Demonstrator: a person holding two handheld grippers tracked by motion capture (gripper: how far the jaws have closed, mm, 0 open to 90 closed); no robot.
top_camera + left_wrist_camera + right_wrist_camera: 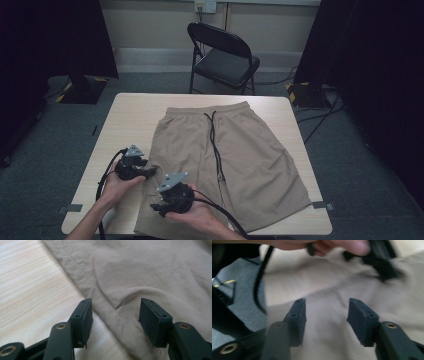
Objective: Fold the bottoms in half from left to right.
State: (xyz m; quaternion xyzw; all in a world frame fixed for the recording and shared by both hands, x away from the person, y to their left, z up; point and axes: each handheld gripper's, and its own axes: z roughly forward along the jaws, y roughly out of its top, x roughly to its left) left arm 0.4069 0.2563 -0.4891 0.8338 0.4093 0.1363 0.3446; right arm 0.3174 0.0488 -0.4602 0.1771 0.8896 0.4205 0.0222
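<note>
Light wood-grain table [130, 107] stands on grey carpet floor [65, 130]. Black folding chair [223, 52] sits on the carpet past the table's far edge, ahead of both grippers, seat facing the table. Pale wall [150, 25] behind it, with a wall socket [205, 5] high up. Black curtains [55, 35] hang at far left and far right. Yellow-black taped stand base [300, 92] and loose cables [325, 117] lie on the floor off to the right. Grey tape tabs [70, 208] mark the table's near corners.

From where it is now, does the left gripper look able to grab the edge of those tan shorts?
Probably yes. The left gripper is open, its jaws either side of the shorts edge, which lies flat on the table with nothing between them.
</note>
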